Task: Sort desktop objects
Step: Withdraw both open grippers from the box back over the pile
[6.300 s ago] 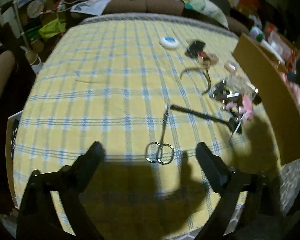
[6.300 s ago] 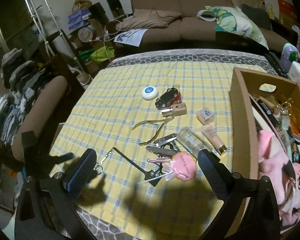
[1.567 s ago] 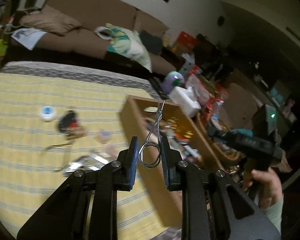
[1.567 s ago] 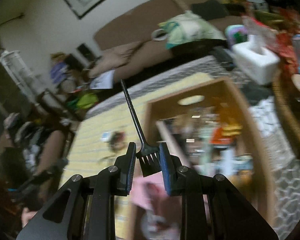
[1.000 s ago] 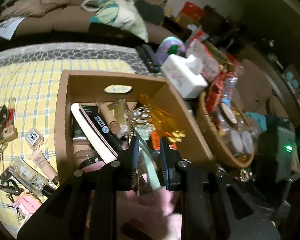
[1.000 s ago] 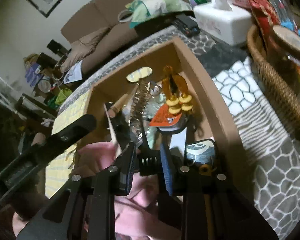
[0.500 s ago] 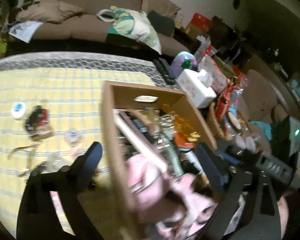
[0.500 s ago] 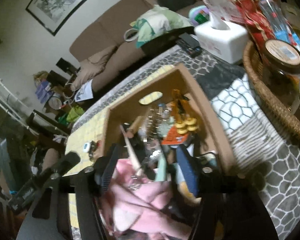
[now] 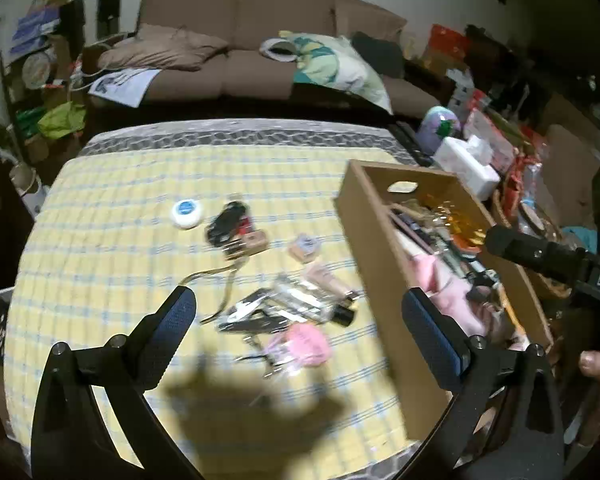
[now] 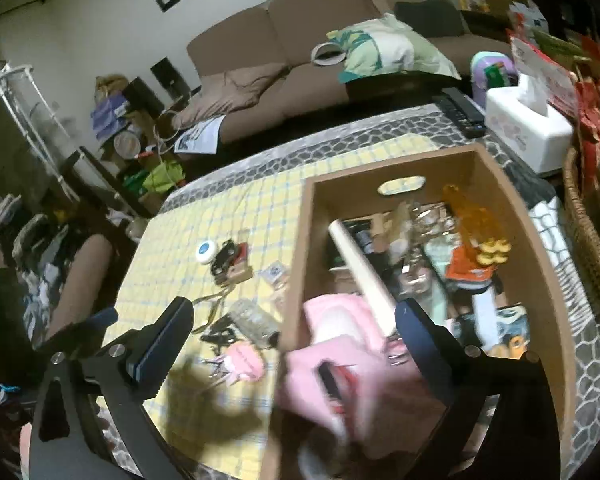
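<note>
A brown cardboard box [image 9: 374,248] [image 10: 300,248] full of small items stands at the right of the yellow checked cloth [image 9: 108,240]. Loose items lie on the cloth: a round white tin [image 9: 185,211], a black and red toy car [image 9: 228,222], gold nippers [image 9: 220,280], a clear bottle [image 9: 300,300], a pink round piece [image 9: 300,342]. My left gripper [image 9: 298,324] is open and empty above these items. My right gripper [image 10: 294,334] is open and empty over the box's near left corner, above a pink cloth [image 10: 340,344].
A white tissue box [image 10: 524,128] and a wicker basket [image 10: 588,232] stand right of the box. A brown sofa [image 9: 236,52] with cushions lies beyond the table. A chair [image 10: 80,280] stands at the left. The other gripper's black body [image 9: 548,256] crosses the right side.
Both grippers carried the scissors and the small black comb from the cloth to the box and opened. Both have since lifted back, empty, the left swinging toward the loose items.
</note>
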`<state>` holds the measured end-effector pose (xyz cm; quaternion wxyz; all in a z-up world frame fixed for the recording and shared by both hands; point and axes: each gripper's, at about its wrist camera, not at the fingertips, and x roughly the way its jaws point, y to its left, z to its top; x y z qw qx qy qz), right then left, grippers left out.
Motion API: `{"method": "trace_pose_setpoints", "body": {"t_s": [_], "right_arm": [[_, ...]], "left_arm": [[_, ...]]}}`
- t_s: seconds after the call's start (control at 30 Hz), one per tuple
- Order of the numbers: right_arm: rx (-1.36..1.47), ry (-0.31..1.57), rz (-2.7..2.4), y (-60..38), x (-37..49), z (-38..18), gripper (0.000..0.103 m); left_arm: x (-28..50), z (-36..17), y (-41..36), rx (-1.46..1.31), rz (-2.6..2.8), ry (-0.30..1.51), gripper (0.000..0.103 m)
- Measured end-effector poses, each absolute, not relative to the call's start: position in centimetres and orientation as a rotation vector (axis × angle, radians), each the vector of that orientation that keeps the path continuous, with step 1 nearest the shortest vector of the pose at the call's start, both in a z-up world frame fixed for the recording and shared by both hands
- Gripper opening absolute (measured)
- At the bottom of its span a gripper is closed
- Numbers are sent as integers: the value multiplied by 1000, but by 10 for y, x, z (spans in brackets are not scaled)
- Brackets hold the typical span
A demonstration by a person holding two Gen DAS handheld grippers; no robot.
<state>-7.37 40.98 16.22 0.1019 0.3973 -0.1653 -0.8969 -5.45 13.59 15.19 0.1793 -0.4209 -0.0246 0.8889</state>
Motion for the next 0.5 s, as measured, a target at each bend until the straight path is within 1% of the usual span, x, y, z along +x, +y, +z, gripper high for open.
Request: {"method": "trace_pose_setpoints", "body": {"t_s": [0.3,0.5], "right_arm": [[1142,-438,-2577,350,-79,169,103],[1144,-426,-2519,317,-89,166,103]], "left_arm": [[-53,135,77,-1254,2552,-96,103],[-61,104,47,-1338,2546,-130,103]]}}
